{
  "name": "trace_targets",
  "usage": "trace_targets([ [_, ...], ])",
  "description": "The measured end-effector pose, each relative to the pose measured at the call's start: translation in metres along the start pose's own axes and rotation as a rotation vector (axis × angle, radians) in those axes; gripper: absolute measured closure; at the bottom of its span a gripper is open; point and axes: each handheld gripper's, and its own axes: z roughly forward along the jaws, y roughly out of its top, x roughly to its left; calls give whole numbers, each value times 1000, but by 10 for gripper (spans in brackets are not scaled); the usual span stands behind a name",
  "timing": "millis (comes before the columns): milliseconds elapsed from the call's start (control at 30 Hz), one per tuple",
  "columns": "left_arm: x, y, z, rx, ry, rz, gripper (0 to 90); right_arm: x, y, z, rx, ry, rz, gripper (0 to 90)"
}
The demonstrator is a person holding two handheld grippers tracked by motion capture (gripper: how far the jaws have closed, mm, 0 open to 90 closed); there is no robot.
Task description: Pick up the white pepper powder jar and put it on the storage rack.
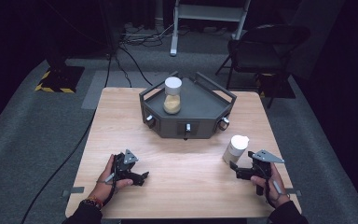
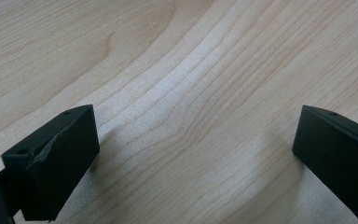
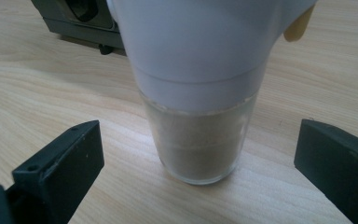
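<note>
Over on the left, the person's left hand [image 1: 106, 179] rests low on the wooden table [image 1: 186, 163], holding the left gripper [image 1: 144, 176] close to the near edge. Its jaws stand wide apart with nothing between them; the left gripper view looks straight down past them onto bare wood grain, and the gripper [image 2: 193, 154] sits just above the surface. A cable trails from it off the table's left side.

Moving to the middle, a dark grey tray [image 1: 200, 109] with angled walls sits toward the far side of the table, three small knobs along its front face. Inside it, toward its left, stands a jar [image 1: 172, 95] with a white cap and pale yellowish contents, upright.

Further right, in front of the tray's right corner and well clear of it, a second container, a white-topped shaker [image 1: 235, 148], stands upright on the table. In the right gripper view the shaker [image 3: 200, 93] shows a clear glass base holding brownish powder under a broad white top.

Just beside it, on the right, the right gripper [image 1: 233, 169] points at the shaker's base. Its jaws are spread wide, one on each side of the glass without touching it, so it grips nothing. The right hand [image 1: 271, 184] holds it near the table's near right corner.
</note>
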Motion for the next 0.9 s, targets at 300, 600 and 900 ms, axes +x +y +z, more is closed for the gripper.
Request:
trace_targets([
  [300, 0, 0, 0, 0, 0, 0, 0, 1, 3, 10, -17, -1, 21, 10],
  [600, 0, 0, 0, 0, 0, 1, 0, 4, 6, 18, -28, 2, 40, 11],
  [900, 0, 0, 0, 0, 0, 0, 0, 13, 4, 25, -54, -33, 83, 69],
])
